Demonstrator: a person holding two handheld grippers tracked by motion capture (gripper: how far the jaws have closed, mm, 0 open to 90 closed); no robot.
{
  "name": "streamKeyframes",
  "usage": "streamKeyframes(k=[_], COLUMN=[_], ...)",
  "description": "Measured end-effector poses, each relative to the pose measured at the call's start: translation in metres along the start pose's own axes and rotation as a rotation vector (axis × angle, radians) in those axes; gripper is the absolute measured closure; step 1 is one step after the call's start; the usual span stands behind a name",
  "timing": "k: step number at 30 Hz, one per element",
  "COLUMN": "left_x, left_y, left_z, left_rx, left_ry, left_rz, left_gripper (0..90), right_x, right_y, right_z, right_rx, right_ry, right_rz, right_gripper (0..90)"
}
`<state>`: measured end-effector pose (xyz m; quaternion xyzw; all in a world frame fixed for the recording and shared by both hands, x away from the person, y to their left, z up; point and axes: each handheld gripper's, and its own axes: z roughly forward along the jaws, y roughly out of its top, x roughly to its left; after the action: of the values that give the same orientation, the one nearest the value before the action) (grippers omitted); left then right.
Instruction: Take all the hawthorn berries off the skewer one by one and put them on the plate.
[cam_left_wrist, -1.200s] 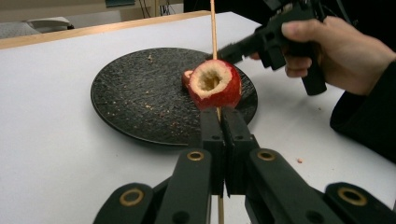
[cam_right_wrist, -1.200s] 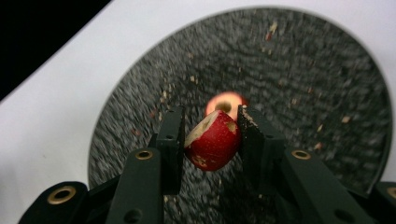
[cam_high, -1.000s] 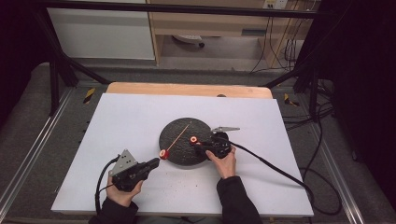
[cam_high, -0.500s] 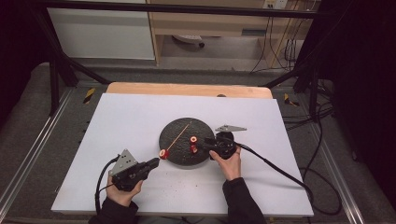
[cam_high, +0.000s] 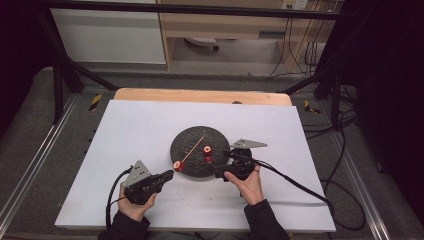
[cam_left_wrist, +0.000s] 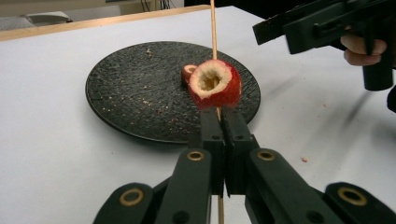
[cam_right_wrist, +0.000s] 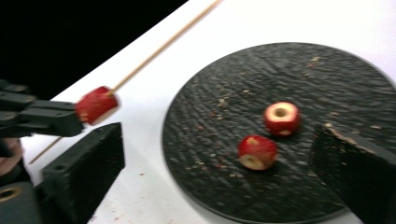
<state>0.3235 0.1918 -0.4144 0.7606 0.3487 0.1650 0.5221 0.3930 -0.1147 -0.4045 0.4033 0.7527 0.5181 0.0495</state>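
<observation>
Left gripper clamps a thin wooden skewer bearing a hollowed red fruit piece; right gripper, jaws just opened wide, holds nothing above the rough black round plate at frame centre.

Your worktop is covered by a white sheet, with a strip of bare wood along its far edge. Black frame struts slant down at both far corners. Grey carpet lies around you. Beyond stand a white cabinet and a wooden unit, with cables hanging at right; the sides fall into darkness.
</observation>
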Motion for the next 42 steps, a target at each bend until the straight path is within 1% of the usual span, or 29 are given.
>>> streamKeyframes(k=[2, 5, 7, 10, 12, 13, 16, 18, 21, 23, 25, 30, 35, 36, 40, 42], left_x=[0.000, -0.002, -0.003, -0.005, -0.005, -0.005, -0.005, -0.006, -0.008, -0.008, -0.009, -0.009, -0.011, -0.011, -0.010, -0.010], left_y=[0.000, 0.000, 0.001, 0.002, 0.002, 0.003, 0.003, 0.003, 0.003, 0.004, 0.004, 0.004, 0.004, 0.004, 0.005, 0.004], left_z=[0.002, 0.001, 0.001, 0.000, -0.001, -0.001, -0.001, 0.000, 0.000, 0.000, 0.000, 0.001, 0.000, 0.000, -0.001, -0.001], left_rx=[0.001, -0.001, -0.006, -0.009, -0.013, -0.013, -0.014, -0.014, -0.011, -0.016, -0.016, -0.017, -0.017, -0.018, -0.018, -0.019], left_ry=[-0.007, -0.003, -0.005, -0.002, -0.001, 0.000, 0.001, 0.003, 0.005, 0.004, 0.004, 0.002, 0.001, 0.002, -0.001, 0.000], left_rz=[-0.011, 0.003, 0.006, 0.014, 0.012, 0.013, 0.016, 0.020, 0.034, 0.030, 0.033, 0.034, 0.037, 0.038, 0.038, 0.037], left_gripper=[88.3, 88.3, 88.3, 88.3, 88.3, 88.3, 88.3, 88.3, 88.3, 88.3, 88.3, 88.3, 88.3, 88.3, 88.3, 88.3], right_x=[0.008, 0.021, 0.029, 0.038, 0.042, 0.044, 0.048, 0.050, 0.049, 0.048, 0.048, 0.046, 0.046, 0.046, 0.045, 0.045], right_y=[0.002, 0.006, 0.007, 0.009, 0.011, 0.011, 0.009, 0.008, 0.009, 0.009, 0.009, 0.005, 0.004, 0.004, 0.005, 0.006], right_z=[0.002, 0.006, 0.009, 0.015, 0.020, 0.022, 0.031, 0.035, 0.038, 0.039, 0.041, 0.047, 0.049, 0.049, 0.049, 0.048], right_rx=[-0.004, -0.009, -0.016, -0.027, -0.029, -0.029, -0.026, -0.033, -0.058, -0.064, -0.058, -0.020, -0.011, -0.006, -0.004, -0.008], right_ry=[0.000, 0.007, 0.020, 0.061, 0.082, 0.087, 0.115, 0.137, 0.163, 0.179, 0.193, 0.229, 0.273, 0.282, 0.290, 0.284], right_rz=[-0.016, -0.041, -0.051, -0.045, -0.046, -0.035, -0.011, 0.006, 0.036, 0.052, 0.065, 0.085, 0.114, 0.122, 0.129, 0.129], right_gripper=[3.1, 3.0, 4.4, 8.3, 12.6, 15.8, 21.6, 26.6, 34.7, 40.7, 44.1, 49.6, 59.4, 59.6, 59.9, 59.9])
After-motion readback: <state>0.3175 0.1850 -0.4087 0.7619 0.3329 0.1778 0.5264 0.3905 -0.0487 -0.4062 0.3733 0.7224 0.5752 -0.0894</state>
